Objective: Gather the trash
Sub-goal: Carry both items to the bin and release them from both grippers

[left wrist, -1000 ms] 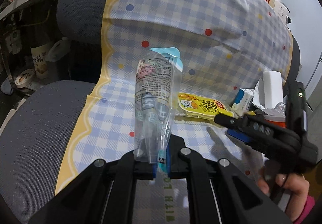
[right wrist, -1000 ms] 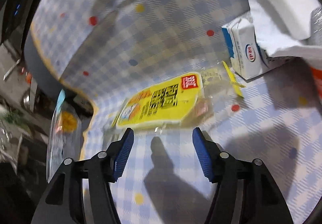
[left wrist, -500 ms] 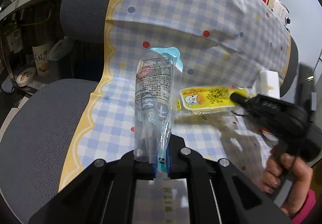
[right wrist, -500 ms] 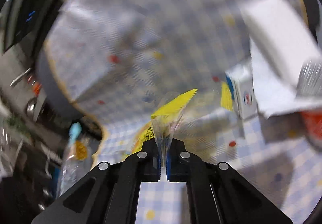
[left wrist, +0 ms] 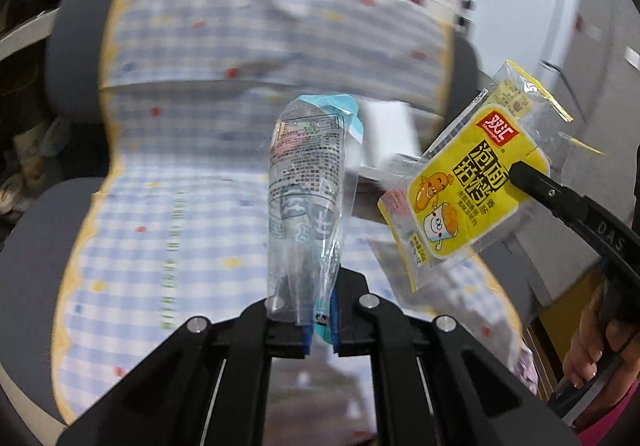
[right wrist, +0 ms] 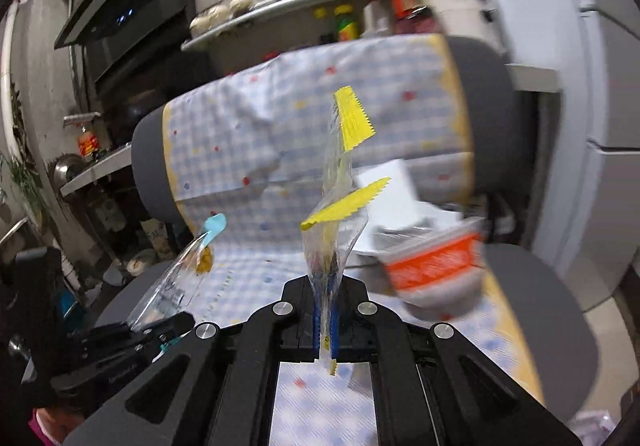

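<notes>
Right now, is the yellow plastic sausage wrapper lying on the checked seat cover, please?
No, the yellow plastic sausage wrapper hangs pinched in the right gripper.

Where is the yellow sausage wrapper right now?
The yellow wrapper hangs pinched in the right gripper, lifted off the checked seat cover, right of the clear wrapper.

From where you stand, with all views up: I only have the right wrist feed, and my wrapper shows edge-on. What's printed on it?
Observer: The yellow wrapper has a yellow label with a red logo and cartoon figures; the right gripper pinches its label.
Operator: Is the left gripper's bag gripped properly?
Observer: Yes. The left gripper is shut on the clear wrapper's bottom end, so it stands upright.
Operator: Any trash left that I can't see?
Observer: Nothing extra; the left view is blurred. Your own view shows the orange cup on the chair.
</notes>
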A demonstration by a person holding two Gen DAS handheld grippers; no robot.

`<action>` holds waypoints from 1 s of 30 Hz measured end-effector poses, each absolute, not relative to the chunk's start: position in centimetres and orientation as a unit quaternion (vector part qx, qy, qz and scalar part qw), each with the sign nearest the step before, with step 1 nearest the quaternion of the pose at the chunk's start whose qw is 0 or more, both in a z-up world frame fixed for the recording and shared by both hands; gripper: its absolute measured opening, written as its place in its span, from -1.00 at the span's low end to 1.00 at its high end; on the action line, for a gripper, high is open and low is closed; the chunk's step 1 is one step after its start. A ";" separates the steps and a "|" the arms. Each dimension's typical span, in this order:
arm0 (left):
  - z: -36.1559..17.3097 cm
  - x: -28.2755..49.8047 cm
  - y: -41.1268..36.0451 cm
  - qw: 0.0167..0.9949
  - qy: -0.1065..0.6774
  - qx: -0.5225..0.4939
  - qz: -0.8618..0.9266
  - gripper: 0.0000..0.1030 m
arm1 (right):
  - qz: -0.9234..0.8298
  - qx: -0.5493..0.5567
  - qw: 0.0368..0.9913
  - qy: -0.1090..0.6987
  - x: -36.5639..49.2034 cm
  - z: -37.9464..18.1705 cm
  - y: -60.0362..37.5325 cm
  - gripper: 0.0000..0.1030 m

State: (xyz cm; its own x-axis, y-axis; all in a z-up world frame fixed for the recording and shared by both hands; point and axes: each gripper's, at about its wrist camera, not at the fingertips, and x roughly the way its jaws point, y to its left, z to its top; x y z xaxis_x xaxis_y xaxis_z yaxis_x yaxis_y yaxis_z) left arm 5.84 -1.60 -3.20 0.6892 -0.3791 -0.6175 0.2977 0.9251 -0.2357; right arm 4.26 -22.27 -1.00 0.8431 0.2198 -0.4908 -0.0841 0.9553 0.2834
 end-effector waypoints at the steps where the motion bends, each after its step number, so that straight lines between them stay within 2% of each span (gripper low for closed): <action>1: -3.1 5.4 -2.5 0.916 0.347 -0.053 -0.192 -0.91 | 0.073 0.129 0.953 0.265 3.1 -0.8 -23.3 -0.93; 17: -4.7 -1.7 -21.9 0.856 0.344 0.052 -0.383 -0.91 | -0.128 0.166 0.944 0.256 -14.8 -2.7 -38.5 -0.93; 26: -6.7 -3.7 -27.5 0.827 0.357 0.094 -0.423 -0.91 | -0.221 0.221 0.898 0.309 -20.3 -10.4 -45.3 -0.92; 30: -7.5 -3.4 -28.1 0.825 0.366 0.103 -0.418 -0.90 | -0.240 0.235 0.883 0.327 -19.8 -14.1 -46.8 -0.77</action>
State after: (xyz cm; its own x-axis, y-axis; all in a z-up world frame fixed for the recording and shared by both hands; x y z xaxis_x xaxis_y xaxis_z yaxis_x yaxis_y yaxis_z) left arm -3.45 -28.11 -7.52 0.3824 -0.6148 -0.6898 0.7650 0.6293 -0.1368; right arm -19.80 -46.77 -14.15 0.6707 -0.2714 -0.6903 0.5782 0.7742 0.2574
